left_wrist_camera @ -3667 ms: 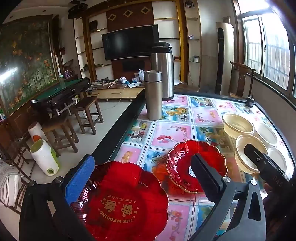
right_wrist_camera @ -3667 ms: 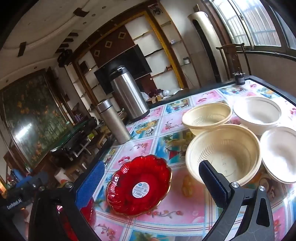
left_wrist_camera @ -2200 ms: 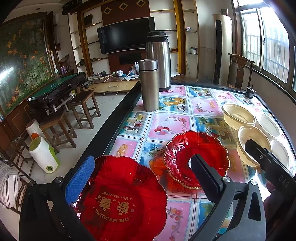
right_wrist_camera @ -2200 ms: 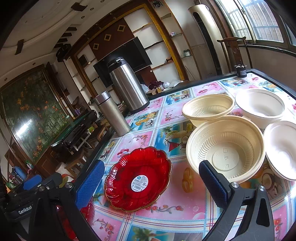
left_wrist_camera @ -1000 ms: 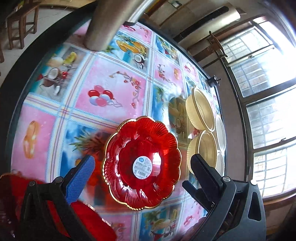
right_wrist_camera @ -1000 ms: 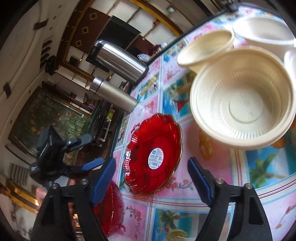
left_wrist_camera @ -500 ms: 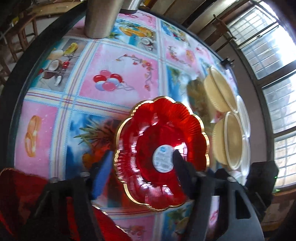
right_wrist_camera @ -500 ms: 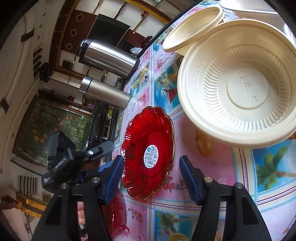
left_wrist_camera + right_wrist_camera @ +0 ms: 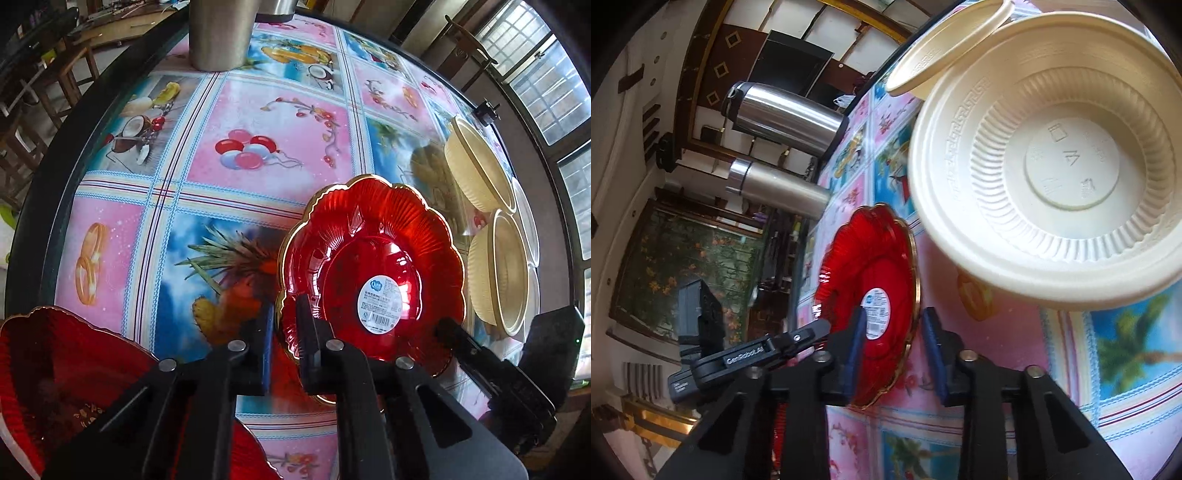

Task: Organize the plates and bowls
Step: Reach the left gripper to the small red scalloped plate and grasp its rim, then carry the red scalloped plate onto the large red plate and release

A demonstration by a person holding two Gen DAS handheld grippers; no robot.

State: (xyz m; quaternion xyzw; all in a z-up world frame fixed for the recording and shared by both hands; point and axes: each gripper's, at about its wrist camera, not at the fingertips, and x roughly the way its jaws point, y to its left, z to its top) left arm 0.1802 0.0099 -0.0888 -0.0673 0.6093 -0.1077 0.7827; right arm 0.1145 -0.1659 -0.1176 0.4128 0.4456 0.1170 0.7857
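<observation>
A red scalloped plate (image 9: pixel 369 266) with a gold rim and a white sticker lies on the patterned tablecloth; it also shows in the right wrist view (image 9: pixel 875 291). My left gripper (image 9: pixel 284 328) is shut on its near left rim. My right gripper (image 9: pixel 894 332) straddles the plate's opposite rim, fingers narrowly apart, not clamped. A second red plate (image 9: pixel 55 373) sits at the lower left. Cream plastic bowls (image 9: pixel 498 273) stand to the right, one large in the right wrist view (image 9: pixel 1052 155).
A steel tumbler (image 9: pixel 221 33) stands at the table's far side, with a steel thermos (image 9: pixel 783 114) behind it. The table's dark edge (image 9: pixel 55 147) runs along the left, with stools beyond it. Windows line the right side.
Both grippers dropped toward the table and closed in on the stickered red plate. The left jaws shut on its rim; the right jaws narrowed around the other side.
</observation>
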